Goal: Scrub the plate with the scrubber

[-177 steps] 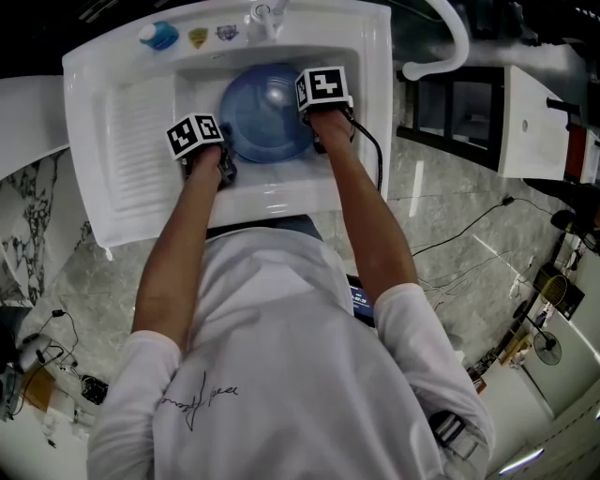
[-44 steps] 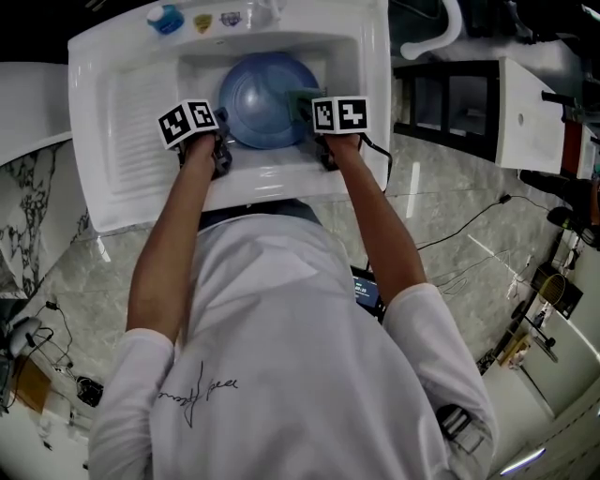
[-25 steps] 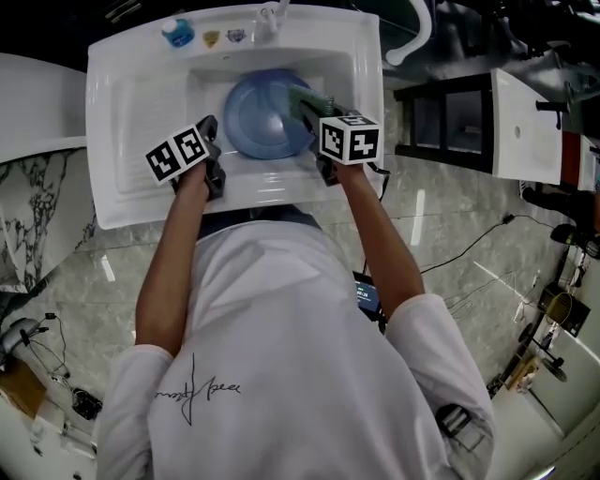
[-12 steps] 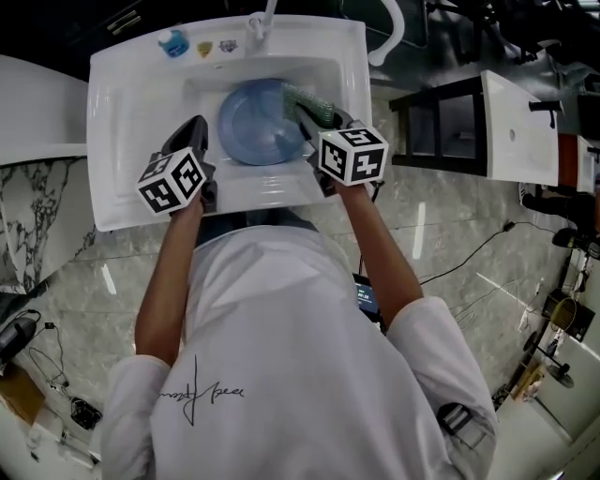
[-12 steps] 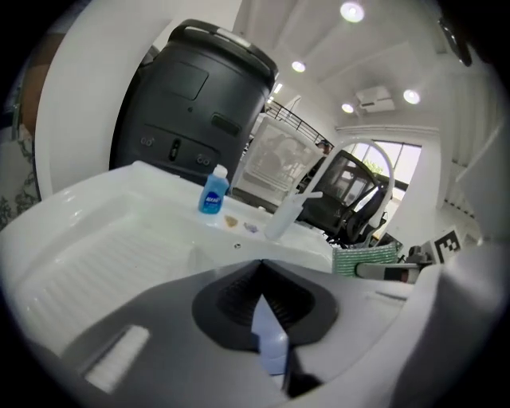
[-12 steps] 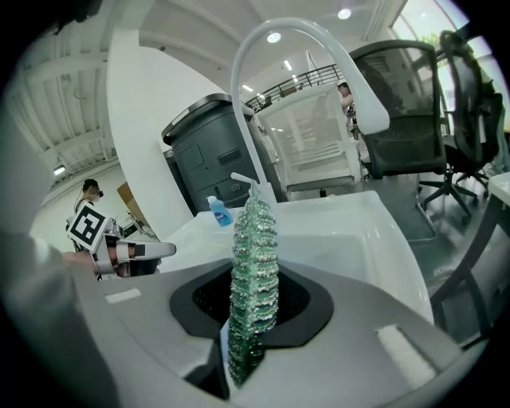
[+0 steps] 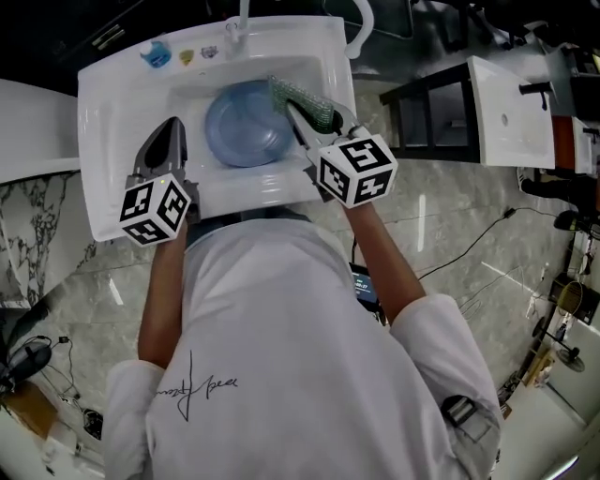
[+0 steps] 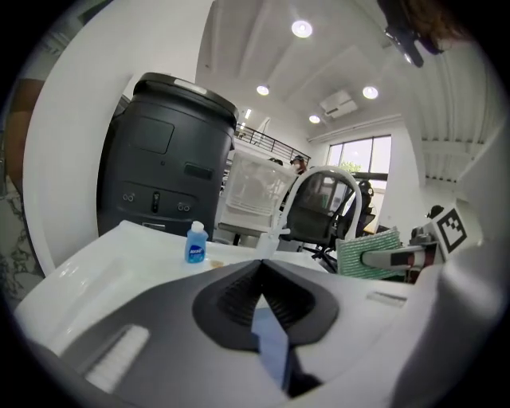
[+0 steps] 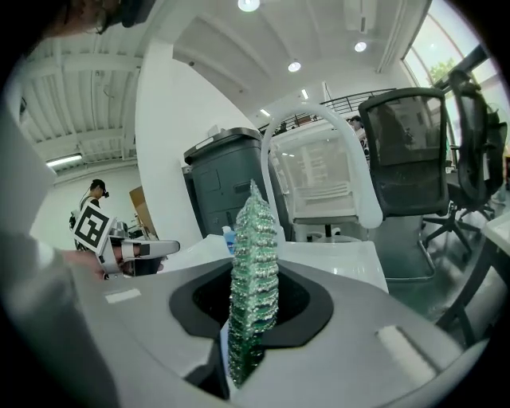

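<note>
A blue plate point(image 7: 242, 127) lies flat in the basin of the white sink point(image 7: 112, 103). My right gripper point(image 7: 294, 106) is shut on a green scrubber point(image 7: 306, 99), held above the plate's right rim and apart from it. In the right gripper view the scrubber point(image 9: 255, 239) stands edge-on between the jaws of the right gripper point(image 9: 253, 279). My left gripper point(image 7: 174, 124) hovers over the sink's left side, shut, with nothing held. In the left gripper view the left gripper point(image 8: 259, 263) has its jaws meeting, and a blue sliver shows in the gap below them.
A small blue bottle point(image 7: 156, 54) stands on the sink's back ledge, left of the faucet point(image 7: 242, 17). A white curved pipe point(image 7: 361, 28) rises at the right. A ribbed drainboard point(image 7: 117, 141) takes up the sink's left part. Black shelving point(image 7: 427, 108) stands to the right.
Both grippers have risen out of the basin toward the camera. The left one has let go of the plate's edge, and the scrubber has lifted off the plate.
</note>
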